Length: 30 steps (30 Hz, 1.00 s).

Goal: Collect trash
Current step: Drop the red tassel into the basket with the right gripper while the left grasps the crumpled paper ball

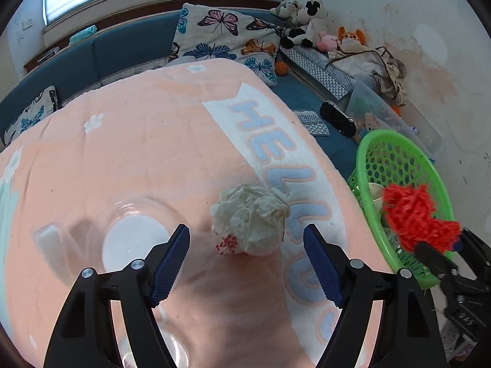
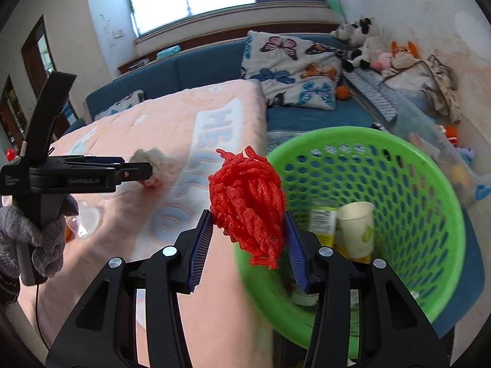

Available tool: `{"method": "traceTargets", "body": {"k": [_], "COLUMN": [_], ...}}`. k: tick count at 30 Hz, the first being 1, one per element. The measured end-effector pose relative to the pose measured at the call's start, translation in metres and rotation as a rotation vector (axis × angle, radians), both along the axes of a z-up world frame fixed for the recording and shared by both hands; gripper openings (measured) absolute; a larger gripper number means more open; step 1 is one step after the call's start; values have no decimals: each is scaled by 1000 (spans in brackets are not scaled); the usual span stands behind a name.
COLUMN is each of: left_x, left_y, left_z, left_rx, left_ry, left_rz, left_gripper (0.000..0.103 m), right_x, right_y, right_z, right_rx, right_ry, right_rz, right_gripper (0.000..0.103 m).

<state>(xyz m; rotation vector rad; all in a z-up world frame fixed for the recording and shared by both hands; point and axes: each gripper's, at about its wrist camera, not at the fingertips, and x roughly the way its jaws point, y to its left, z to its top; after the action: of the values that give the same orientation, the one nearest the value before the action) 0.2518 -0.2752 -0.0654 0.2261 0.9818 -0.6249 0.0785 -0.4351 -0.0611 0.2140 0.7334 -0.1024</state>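
Two views, operator. Left wrist: your left gripper (image 1: 246, 256) hangs spread wide over the crumpled paper wad (image 1: 250, 219) on the pink blanket (image 1: 138, 153), not touching. Right wrist: your right gripper (image 2: 250, 247) clamps the red foam net (image 2: 248, 202) beside the green basket (image 2: 429, 165), where a paper cup (image 2: 357, 230) shows inside.

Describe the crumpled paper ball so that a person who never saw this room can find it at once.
Find the peach blanket with the white HELLO band, beside the green basket. The crumpled paper ball lies on it against that band, to the right of a clear plastic container. It alone is off-white and wrinkled, with a red-patterned patch at its lower edge.
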Motion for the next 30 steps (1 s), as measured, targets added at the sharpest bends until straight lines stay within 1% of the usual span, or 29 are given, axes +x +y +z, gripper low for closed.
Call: {"method": "traceTargets", "body": {"k": [2,4,12,16,21,23,26,28,30], "left_x": [2,4,10,8,6,3,-2,-9,-14], "left_y": [-3,-6,-9,-12,-11,-11,-12,-14,-18], "left_z": [-3,-5,-10,-9,-7,-4,2,8,13], "left_rx": [11,21,9,18,16,9,-4,-19,-30], "left_ry": [-2,-4,15,-5,-17,-17,-26,-26,-29], "left_rz": [5,13,31,26,21,19,7,-11,-31], "left_gripper": [72,69,54,47,43,43,43,43,43], "right_x": [-9,-17,-37,-43,-46,-47,-49,-49,-50], "right_y": [-9,-17,-46,-58,-70,-73,-77,-80,-81], "right_z": [0,-1,-6,-11,-16,-17,-19,-20,-20], "right_rx": [-10,-11,-13,-9,-4,2,16,22,21], "right_ry": [0,0,7,16,28,29,30,28,26], "right_rz": [-26,-47,-119,-152,-184,-193,-208,-212,-219], "right_gripper": [47,48,49,49,50,52,56,64,64]}}
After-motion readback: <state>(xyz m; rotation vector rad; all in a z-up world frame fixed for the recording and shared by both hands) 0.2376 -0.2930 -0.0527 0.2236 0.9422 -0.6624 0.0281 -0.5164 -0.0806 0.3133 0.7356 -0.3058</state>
